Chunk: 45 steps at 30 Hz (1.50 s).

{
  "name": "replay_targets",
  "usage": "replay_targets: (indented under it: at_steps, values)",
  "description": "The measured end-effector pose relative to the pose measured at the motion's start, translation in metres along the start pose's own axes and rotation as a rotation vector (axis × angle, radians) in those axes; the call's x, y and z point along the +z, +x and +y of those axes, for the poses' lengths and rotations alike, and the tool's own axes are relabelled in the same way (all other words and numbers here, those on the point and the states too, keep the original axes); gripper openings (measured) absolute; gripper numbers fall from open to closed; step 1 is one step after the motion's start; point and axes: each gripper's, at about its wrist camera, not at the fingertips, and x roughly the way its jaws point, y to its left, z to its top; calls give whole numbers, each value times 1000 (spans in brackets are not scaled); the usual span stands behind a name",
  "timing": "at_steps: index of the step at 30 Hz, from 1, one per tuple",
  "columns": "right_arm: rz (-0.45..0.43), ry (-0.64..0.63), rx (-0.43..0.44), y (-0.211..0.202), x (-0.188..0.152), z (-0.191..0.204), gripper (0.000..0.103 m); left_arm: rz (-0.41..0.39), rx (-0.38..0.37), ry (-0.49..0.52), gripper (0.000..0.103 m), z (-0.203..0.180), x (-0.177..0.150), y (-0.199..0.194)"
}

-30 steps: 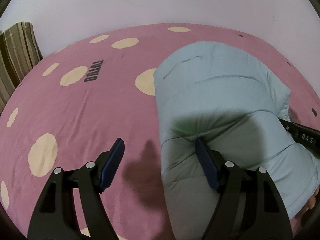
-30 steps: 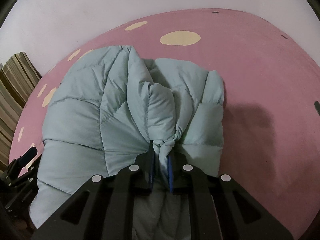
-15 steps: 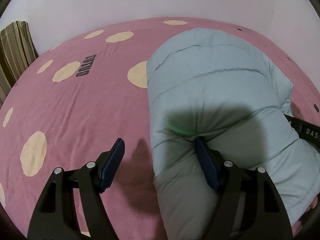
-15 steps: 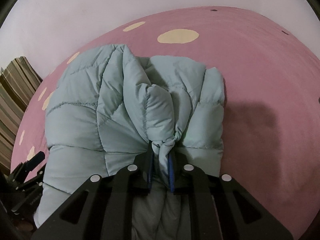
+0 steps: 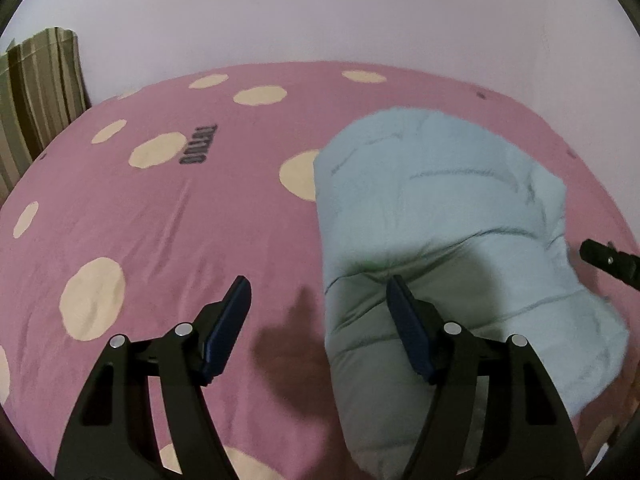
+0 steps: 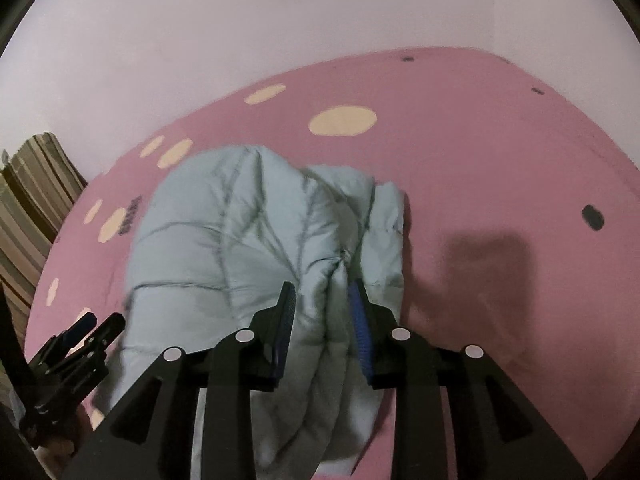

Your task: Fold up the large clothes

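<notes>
A pale blue puffer jacket (image 5: pixel 436 216) lies folded in a thick bundle on the pink bed cover (image 5: pixel 160 216). It also shows in the right wrist view (image 6: pixel 240 240). My left gripper (image 5: pixel 318 300) is open, its right finger resting on the jacket's near left edge, its left finger over the bare cover. My right gripper (image 6: pixel 322 292) is open, its jaws standing apart on either side of a bunched fold of the jacket, not pinching it. The right gripper's tip shows at the right edge of the left wrist view (image 5: pixel 608 260).
The pink cover has cream dots and a dark printed word (image 5: pixel 198 144). A striped brown cushion (image 5: pixel 36 92) stands at the far left against the pale wall (image 5: pixel 320 12). The left gripper shows at lower left in the right wrist view (image 6: pixel 76 344).
My right gripper has opened and let go of the bunched jacket fold it was pinching, and has drawn back. The jacket has settled on the bed. The left gripper stays open.
</notes>
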Motion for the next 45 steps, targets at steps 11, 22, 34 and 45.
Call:
replay_targets:
  at_steps: [11,22,34,45]
  values:
    - [55,-147,-16,6,-36,39,28,84,-93,30,70,-26,-11,5]
    - [95,-120,-46,57,-52,20,26,158,-91,71,70,-40,-23,54]
    - [74,-97,-27,42,-55,15,28,122,-108,37,69,-32,-14,24]
    - [-38,-94,-4,5,-1,18,28,25,-68,11,69,-11,42,13]
